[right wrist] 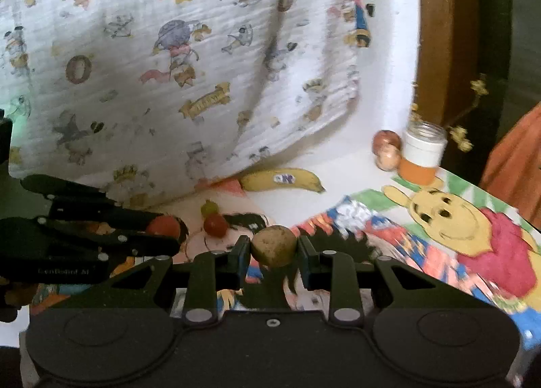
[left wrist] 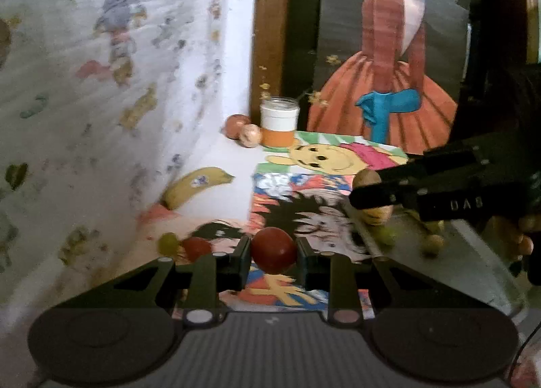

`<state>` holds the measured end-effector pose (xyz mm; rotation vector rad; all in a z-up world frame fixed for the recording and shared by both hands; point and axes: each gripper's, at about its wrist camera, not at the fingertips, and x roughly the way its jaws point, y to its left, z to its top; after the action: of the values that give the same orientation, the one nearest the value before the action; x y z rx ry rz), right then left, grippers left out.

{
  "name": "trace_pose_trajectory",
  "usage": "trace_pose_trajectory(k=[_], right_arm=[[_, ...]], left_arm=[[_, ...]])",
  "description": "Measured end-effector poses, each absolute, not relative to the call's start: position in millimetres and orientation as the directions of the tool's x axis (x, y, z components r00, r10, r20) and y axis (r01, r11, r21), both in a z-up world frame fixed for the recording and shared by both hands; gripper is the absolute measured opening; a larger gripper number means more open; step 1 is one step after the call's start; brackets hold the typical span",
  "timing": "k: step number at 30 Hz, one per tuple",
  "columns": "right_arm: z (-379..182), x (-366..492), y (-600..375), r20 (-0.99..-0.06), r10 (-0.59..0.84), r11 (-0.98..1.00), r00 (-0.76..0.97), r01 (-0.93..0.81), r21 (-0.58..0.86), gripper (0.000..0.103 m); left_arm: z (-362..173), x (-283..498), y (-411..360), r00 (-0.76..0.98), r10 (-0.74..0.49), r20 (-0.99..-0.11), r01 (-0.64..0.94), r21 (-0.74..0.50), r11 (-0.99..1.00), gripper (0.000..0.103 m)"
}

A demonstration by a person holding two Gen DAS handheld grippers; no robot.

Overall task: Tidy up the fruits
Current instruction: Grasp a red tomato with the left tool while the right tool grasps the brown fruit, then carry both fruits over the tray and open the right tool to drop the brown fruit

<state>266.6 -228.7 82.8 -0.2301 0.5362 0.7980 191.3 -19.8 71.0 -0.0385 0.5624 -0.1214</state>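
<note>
Both grippers are clamped on fruit: the left gripper pinches a round red tomato-like fruit between its pads, and the right gripper grips a brownish-green round fruit, each held above the surface covered with cartoon drawings. A yellow banana lies by the surface's far edge against the printed white cloth. Two small brown round fruits sit in the far corner just beside an orange-and-white jar. A green grape touches a small red fruit near the left edge.

Wrist views close, angled down; share banana.
</note>
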Motion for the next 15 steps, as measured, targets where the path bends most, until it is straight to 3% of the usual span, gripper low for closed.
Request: trace_pose_trajectory(k=[15], right_arm=[[63.8, 206.2, -311.2, -0.506, 0.528, 0.797, 0.682, -0.603, 0.019, 0.032]], left_arm=[[70.9, 179.6, -93.0, 0.803, -0.215, -0.556, 0.197, -0.093, 0.976, 0.031]])
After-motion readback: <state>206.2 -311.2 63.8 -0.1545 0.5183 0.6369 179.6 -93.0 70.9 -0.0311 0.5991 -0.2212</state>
